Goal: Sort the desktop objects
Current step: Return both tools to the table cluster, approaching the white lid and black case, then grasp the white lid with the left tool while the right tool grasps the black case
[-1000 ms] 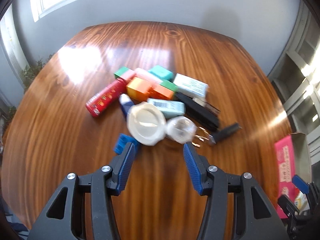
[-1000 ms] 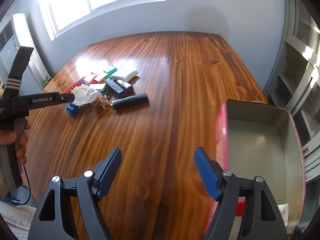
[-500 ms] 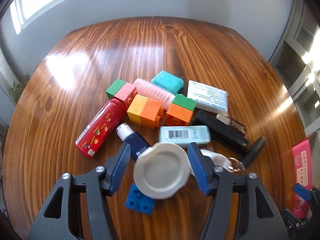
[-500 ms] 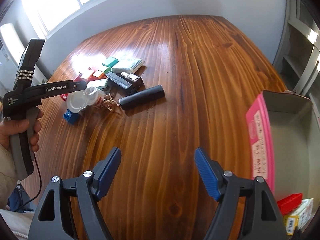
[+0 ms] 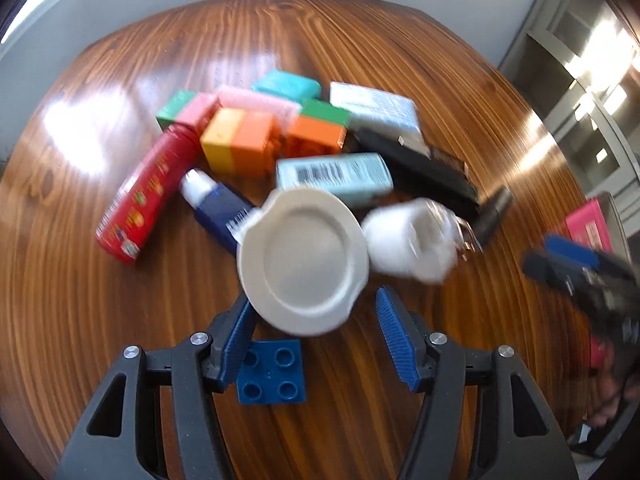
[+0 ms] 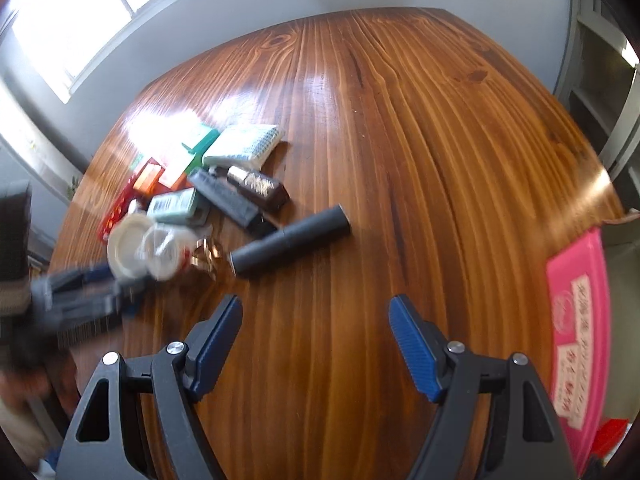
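Observation:
A pile of small objects lies on the wooden table [image 5: 400, 60]. My left gripper [image 5: 314, 310] is open, its fingers on either side of the near edge of a white round lid [image 5: 302, 266]. A blue toy brick [image 5: 272, 372] lies under the gripper. Beside the lid are a white roll [image 5: 408, 240], a blue tube [image 5: 218, 206], a red bottle [image 5: 146, 192] and a barcoded teal box [image 5: 334, 172]. My right gripper [image 6: 316, 318] is open and empty above bare table, short of a black cylinder [image 6: 292, 240].
Coloured blocks [image 5: 240, 140], a black stapler [image 5: 416, 168] and a white packet [image 5: 376, 110] fill the far pile. A pink box [image 6: 578, 320] stands at the right table edge. The right gripper [image 5: 576, 264] shows blurred in the left wrist view.
My left gripper has come down and closer to the white lid, which now sits between its fingertips. My right gripper has moved left toward the pile; the pink box has slid to the frame's edge.

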